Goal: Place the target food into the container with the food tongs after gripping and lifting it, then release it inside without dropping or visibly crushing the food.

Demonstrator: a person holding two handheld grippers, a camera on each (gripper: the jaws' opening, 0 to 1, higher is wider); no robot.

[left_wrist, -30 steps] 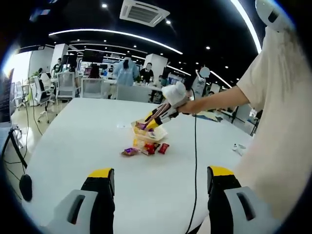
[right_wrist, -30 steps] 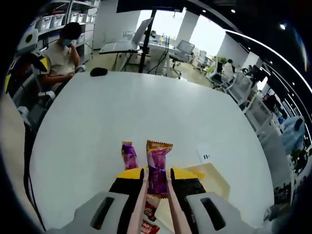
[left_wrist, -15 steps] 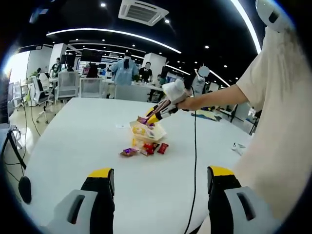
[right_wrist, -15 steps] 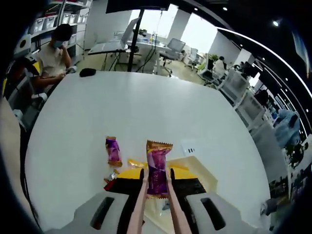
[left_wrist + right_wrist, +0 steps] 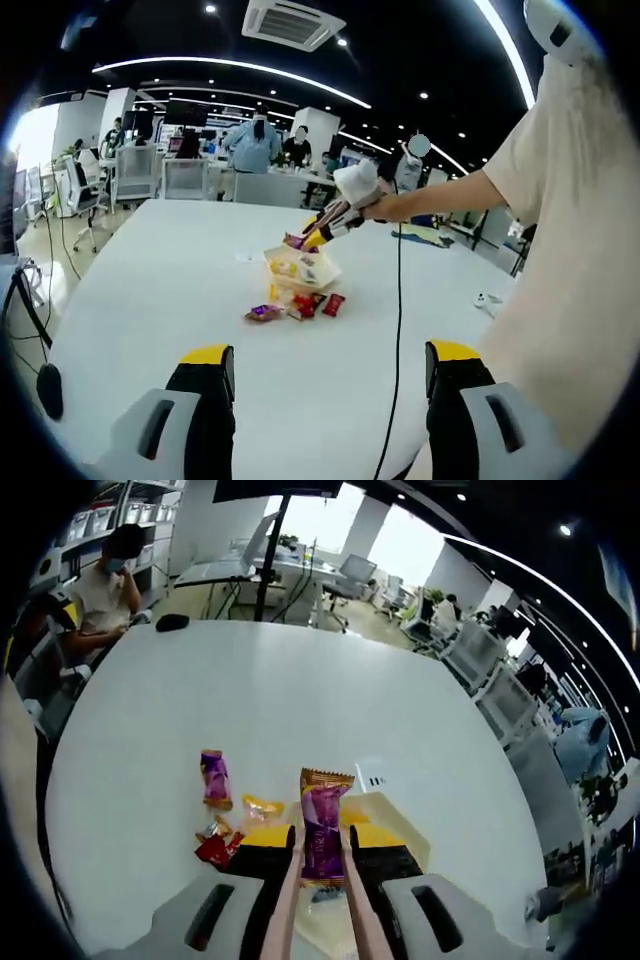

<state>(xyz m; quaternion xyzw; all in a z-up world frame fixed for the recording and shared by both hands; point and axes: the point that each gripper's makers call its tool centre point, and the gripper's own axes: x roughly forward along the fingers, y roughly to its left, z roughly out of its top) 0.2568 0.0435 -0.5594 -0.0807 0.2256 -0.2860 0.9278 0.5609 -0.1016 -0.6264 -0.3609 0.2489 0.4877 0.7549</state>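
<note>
Now my right gripper (image 5: 322,842) squeezes the tongs (image 5: 283,905) nearly shut on a purple snack (image 5: 322,830), held above the container (image 5: 400,825). My left gripper (image 5: 328,385) sits wide open, holding nothing.

Snack wrapper (image 5: 322,825) glossy foil, prob. plastic; table (image 5: 280,720) smooth matt white; container (image 5: 395,825) pale plastic.

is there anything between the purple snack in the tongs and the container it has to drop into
Nothing visible. The right gripper holds the tongs shut on the purple snack, directly above the open container. The loose snacks lie on the table beside it, out of the path.
</note>
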